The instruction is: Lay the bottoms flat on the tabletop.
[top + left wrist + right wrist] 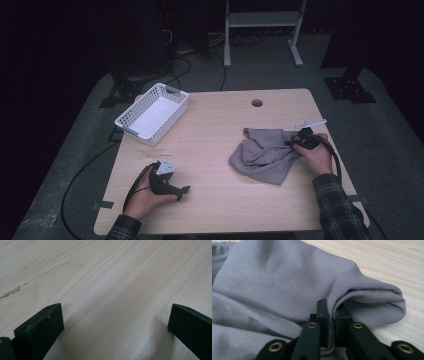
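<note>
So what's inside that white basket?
The white basket looks empty: a plain pale floor and nothing else. Its near wall hides a thin strip of that floor, so something tiny and flat there would be covered.

One grey cloth (265,155), one white basket (152,113), two grippers (167,182) (295,141)

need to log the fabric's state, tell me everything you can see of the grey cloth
The grey cloth is soft, fine-knit fabric, crumpled in loose folds on the right half of the wooden table. One corner looks gathered. The right gripper pinches a fold at its right edge, jaws nearly together on the fabric.
</note>
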